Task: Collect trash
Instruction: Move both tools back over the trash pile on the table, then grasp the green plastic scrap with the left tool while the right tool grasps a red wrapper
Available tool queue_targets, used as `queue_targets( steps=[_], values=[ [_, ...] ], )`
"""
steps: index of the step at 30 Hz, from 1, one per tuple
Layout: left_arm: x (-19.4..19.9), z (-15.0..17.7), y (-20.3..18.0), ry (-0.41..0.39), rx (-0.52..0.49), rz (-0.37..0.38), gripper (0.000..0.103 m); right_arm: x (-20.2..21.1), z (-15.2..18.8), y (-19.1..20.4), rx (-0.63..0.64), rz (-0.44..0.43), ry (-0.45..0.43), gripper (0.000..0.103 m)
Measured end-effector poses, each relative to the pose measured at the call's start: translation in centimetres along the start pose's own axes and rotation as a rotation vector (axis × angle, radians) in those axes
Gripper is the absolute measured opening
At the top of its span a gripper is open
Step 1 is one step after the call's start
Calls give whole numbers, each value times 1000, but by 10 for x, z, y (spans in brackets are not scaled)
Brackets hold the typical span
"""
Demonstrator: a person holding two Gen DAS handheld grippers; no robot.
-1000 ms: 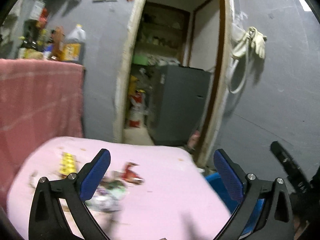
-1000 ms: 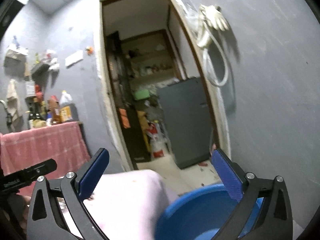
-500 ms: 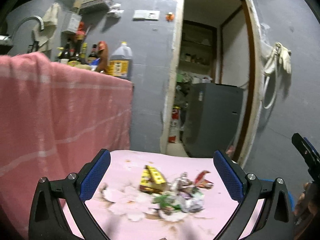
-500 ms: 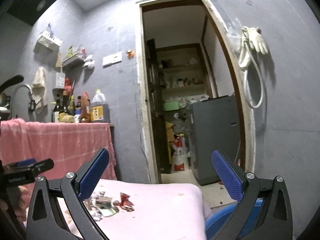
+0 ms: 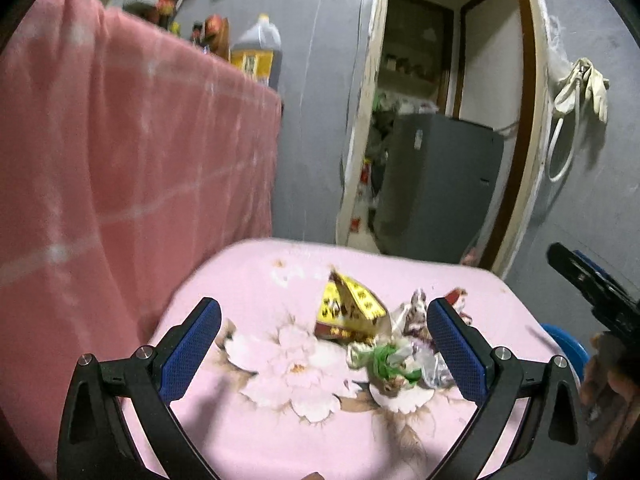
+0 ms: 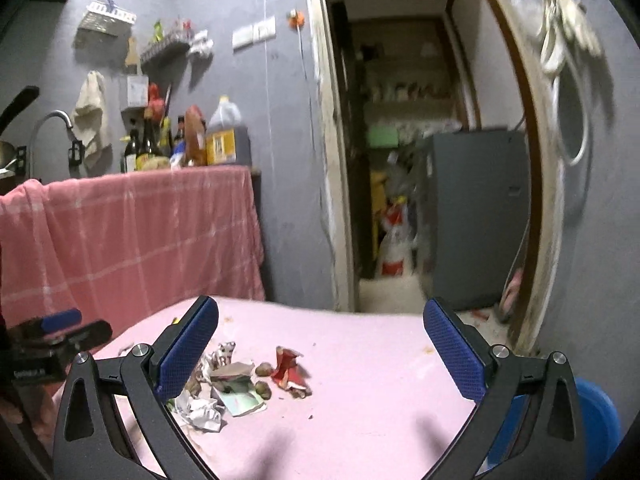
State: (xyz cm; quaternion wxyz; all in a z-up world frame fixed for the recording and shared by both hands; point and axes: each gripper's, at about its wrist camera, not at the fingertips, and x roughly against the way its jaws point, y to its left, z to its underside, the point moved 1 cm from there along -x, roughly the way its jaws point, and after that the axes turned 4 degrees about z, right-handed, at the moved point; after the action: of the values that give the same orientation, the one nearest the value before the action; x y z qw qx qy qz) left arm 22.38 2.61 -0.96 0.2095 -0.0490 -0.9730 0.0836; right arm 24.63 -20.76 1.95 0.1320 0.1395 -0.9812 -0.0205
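A pile of trash lies on a pink flowered tablecloth [image 5: 248, 420]: a yellow carton [image 5: 348, 312], crumpled wrappers [image 5: 396, 360] and a red scrap [image 5: 456, 296]. In the right wrist view the same pile shows as white crumpled paper [image 6: 204, 412], a red scrap [image 6: 290, 368] and small brown bits [image 6: 264, 370]. My left gripper [image 5: 320, 344] is open and empty, above the table with the pile between its fingers. My right gripper [image 6: 320, 348] is open and empty, above the table right of the pile. A blue bin [image 6: 596, 412] stands at the table's right edge.
A pink checked cloth [image 6: 132, 236] covers a counter at the left, with bottles [image 6: 180, 140] and a tap [image 6: 48, 128] on it. An open doorway [image 6: 420, 160] with a grey cabinet [image 6: 476, 216] is behind the table. Gloves [image 6: 568, 24] hang on the right wall.
Both grippers swung left and tilted down toward the table. The trash pile came closer and now sits between the left gripper's fingers. Both stayed open.
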Motion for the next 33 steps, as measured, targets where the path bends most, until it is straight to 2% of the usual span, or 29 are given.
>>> queue_targets(
  steps=[2,4,5,7,9,10,12,13,15,18,22,25,29,33],
  values=[
    [-6,3,2,37,16,24,100,-11,3,-1,0,-5,48,101],
    [-8,5,2,60,22,47,100,-21,6,-1,7,-11,103,90],
    [-9,6,2,75,23,58,99,-26,9,-1,11,-16,134,88],
    [-13,9,0,106,17,83,92,-35,15,0,20,-22,189,82],
    [-17,11,-2,147,10,109,78,-43,22,0,18,-45,245,74],
    [-20,12,-3,167,9,120,74,-45,25,0,14,-53,267,71],
    [-24,14,-5,203,8,146,61,-50,30,0,5,-71,306,69],
    [-25,14,-5,216,9,155,58,-51,32,-1,1,-80,316,65],
    [-29,15,-6,246,14,178,52,-53,34,-1,-2,-97,336,64],
    [-34,17,-5,287,27,208,50,-53,38,1,2,-119,361,63],
    [-40,16,-5,328,45,243,40,-58,40,6,28,-118,388,60],
    [-39,14,-9,334,38,262,34,-63,42,7,37,-116,412,59],
    [-41,14,-11,353,34,288,19,-68,43,6,36,-113,441,58],
    [-42,13,-7,355,52,302,15,-71,45,5,35,-114,459,58]
  ],
)
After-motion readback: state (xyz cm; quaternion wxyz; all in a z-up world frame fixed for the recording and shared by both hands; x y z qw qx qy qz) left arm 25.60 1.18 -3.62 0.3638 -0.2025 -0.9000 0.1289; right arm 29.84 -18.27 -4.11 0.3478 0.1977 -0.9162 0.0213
